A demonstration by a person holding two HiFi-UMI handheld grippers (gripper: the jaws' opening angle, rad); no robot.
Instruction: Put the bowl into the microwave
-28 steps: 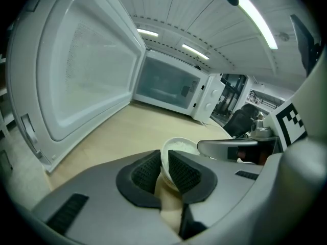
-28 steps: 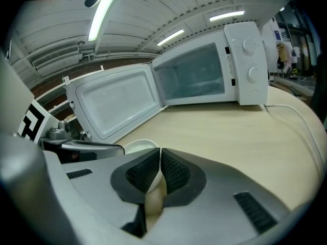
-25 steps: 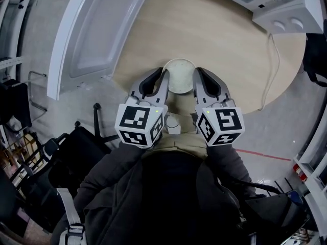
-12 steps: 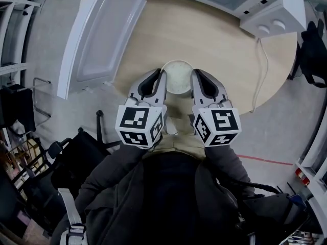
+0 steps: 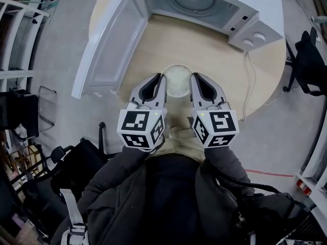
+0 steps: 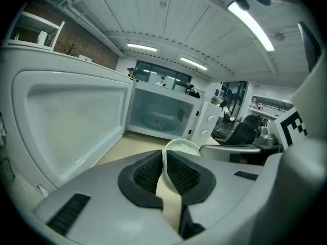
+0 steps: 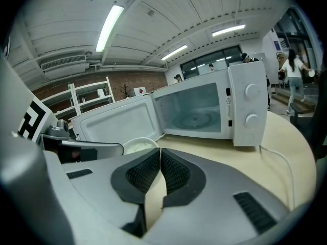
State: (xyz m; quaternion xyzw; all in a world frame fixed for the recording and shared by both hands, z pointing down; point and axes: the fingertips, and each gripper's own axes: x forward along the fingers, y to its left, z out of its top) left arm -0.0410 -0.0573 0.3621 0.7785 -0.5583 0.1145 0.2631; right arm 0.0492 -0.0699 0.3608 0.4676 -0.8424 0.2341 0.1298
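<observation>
One bowl [image 5: 176, 80], white with pale contents, sits between two grippers over the near edge of one round wooden table [image 5: 209, 57], in front of the microwave [image 5: 214, 6] and well apart from it; the left gripper [image 5: 162, 81] is clamped on the bowl's left rim, the wall showing between its pads in the left gripper view. The right gripper [image 5: 192, 81] has its jaws drawn together at the right rim; whether they pinch it I cannot tell. The microwave's one door [image 5: 110, 40] stands open to the left; two round knobs [image 5: 254, 39]; one cord [image 5: 249, 86]. A small label [image 7: 228, 106] beside the cavity is too small to read.
</observation>
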